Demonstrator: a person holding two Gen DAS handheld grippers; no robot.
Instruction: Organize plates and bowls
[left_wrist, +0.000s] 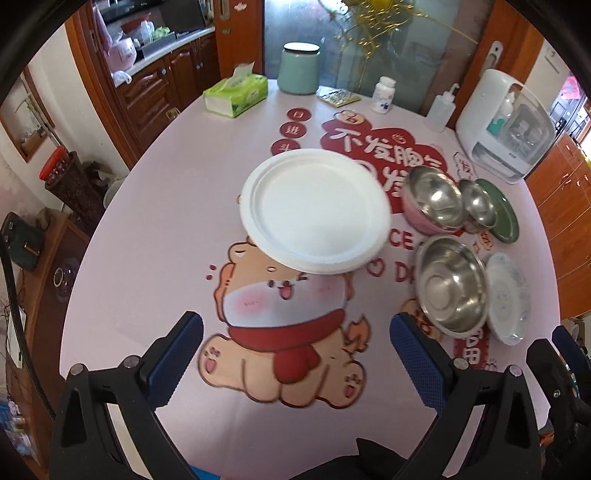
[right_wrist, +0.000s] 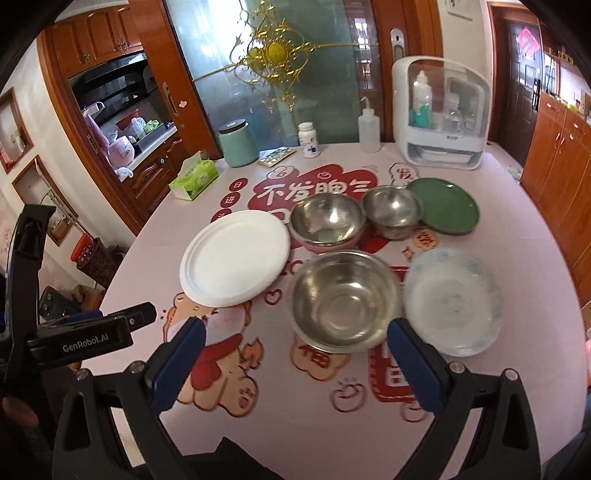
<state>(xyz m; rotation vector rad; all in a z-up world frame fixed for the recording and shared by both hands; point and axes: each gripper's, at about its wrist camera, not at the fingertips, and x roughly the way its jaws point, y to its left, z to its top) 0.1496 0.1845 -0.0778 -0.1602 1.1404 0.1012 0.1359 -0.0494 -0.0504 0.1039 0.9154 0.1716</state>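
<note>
A white plate (left_wrist: 314, 210) (right_wrist: 234, 258) lies flat on the pink tablecloth, ahead of my open left gripper (left_wrist: 295, 354), which holds nothing. To its right stand a steel bowl with a pink outside (left_wrist: 432, 203) (right_wrist: 325, 221), a small steel bowl (left_wrist: 478, 206) (right_wrist: 391, 208) and a green plate (left_wrist: 504, 218) (right_wrist: 447, 206). Nearer, a large steel bowl (left_wrist: 452, 286) (right_wrist: 343, 301) sits beside a clear patterned plate (left_wrist: 508, 299) (right_wrist: 452, 301). My right gripper (right_wrist: 295, 354) is open just in front of the large bowl, empty.
Along the table's far edge stand a tissue box (left_wrist: 236, 94) (right_wrist: 194, 179), a mint jar (left_wrist: 298, 68) (right_wrist: 238, 144), a pill bottle (right_wrist: 308, 140), a squeeze bottle (right_wrist: 369, 129) and a white cabinet appliance (left_wrist: 506, 125) (right_wrist: 441, 110). The left tool's body (right_wrist: 85, 339) shows at the right view's left side.
</note>
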